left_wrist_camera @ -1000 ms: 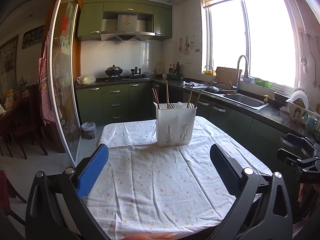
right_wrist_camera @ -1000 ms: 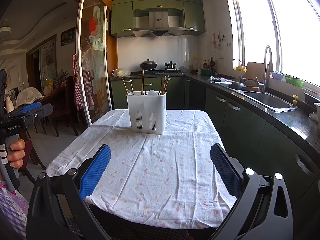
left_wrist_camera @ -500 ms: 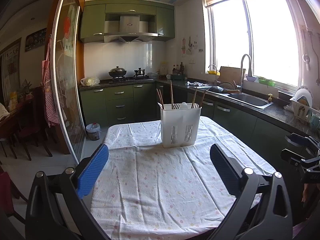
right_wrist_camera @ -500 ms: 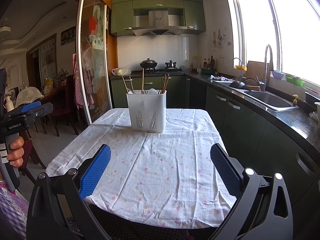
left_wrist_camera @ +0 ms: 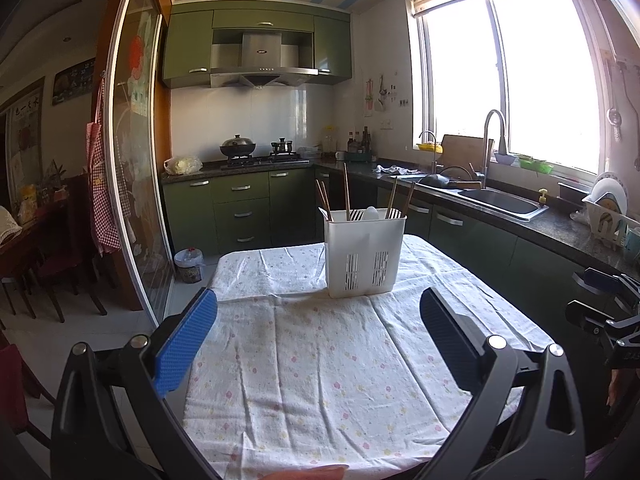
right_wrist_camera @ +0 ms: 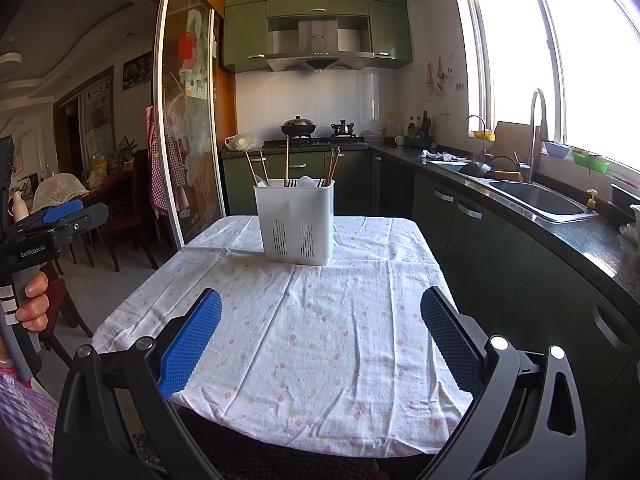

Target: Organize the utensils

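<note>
The left hand-held gripper [left_wrist_camera: 318,340] hangs over the near edge of the surface [left_wrist_camera: 320,380], its jaws spread wide with nothing between them; one pad is blue [left_wrist_camera: 186,346], the other dark. The right hand-held gripper [right_wrist_camera: 320,344] is likewise wide and empty, low over the near end of the flower-print cloth [right_wrist_camera: 320,340] that covers the surface. In the right wrist view the left tool shows at 9 o'clock, a hand [right_wrist_camera: 34,300] wrapped around its grey grip. In the left wrist view the right tool's dark frame sits at 3 o'clock, off the surface's edge.

Between the grippers and the caddy the cloth lies bare and creased.

Toward the far end of the surface stands a white utensil caddy [left_wrist_camera: 365,254], upright, with slotted vents low on its front wall. It lies at 12 o'clock from each hand-held gripper, well apart from both. Wooden chopsticks [left_wrist_camera: 347,192] stick up out of it, some leaning toward 11 o'clock and others toward 1 o'clock, and a white spoon [left_wrist_camera: 371,213] shows just above the rim. Dark handle tips sit beside the spoon; what they belong to cannot be told.

Beyond, at 2 o'clock, a steel sink [left_wrist_camera: 500,202] is set into the dark counter, with a dish rack [left_wrist_camera: 608,216] holding plates further right.
</note>
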Demonstrator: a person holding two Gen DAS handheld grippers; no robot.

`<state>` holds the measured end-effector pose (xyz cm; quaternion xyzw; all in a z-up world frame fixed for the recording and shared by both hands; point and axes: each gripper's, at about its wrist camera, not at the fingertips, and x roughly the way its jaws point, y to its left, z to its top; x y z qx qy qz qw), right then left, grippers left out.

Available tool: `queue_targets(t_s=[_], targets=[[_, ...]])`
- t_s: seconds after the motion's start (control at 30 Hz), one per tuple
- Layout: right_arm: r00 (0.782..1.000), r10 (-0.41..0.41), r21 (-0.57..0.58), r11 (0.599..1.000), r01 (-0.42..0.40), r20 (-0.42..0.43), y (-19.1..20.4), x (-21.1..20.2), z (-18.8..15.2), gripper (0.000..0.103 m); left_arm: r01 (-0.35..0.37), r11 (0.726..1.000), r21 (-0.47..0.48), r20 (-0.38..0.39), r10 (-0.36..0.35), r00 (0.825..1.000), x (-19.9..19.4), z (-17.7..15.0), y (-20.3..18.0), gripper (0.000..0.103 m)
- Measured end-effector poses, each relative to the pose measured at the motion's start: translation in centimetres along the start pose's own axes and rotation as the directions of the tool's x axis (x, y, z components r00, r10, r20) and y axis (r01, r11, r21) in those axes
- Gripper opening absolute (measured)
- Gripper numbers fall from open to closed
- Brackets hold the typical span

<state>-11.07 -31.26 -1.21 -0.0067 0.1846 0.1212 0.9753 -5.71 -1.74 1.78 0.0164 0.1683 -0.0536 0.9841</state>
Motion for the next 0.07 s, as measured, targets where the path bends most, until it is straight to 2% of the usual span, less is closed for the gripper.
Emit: queue_targets(t_s=[0.07], targets=[[1.0,0.0,0.0,1.0,0.0,0.0,-0.06,0.01,-0.05,0.098,0.003,1.0,-0.01,-0.007,-0.003,1.0,0.06,-0.01,0.22,0.096]])
